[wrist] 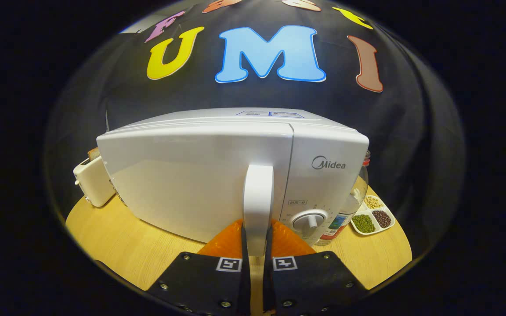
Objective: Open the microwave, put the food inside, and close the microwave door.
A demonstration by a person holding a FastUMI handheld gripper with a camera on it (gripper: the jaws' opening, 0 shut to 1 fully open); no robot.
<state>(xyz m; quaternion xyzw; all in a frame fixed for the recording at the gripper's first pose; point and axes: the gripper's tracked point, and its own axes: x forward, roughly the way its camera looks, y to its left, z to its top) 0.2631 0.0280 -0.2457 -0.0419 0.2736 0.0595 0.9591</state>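
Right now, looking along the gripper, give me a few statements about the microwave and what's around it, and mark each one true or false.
1. The gripper has both fingers pressed on the microwave door handle. True.
2. The microwave door hangs wide open. False: it looks closed or nearly so.
3. A toaster stands beside the microwave, on the side away from the dial. True.
4. The divided dish holds sliced fruit. False: it holds beans or grains.
5. A bottle stands next to the microwave's dial side. True.
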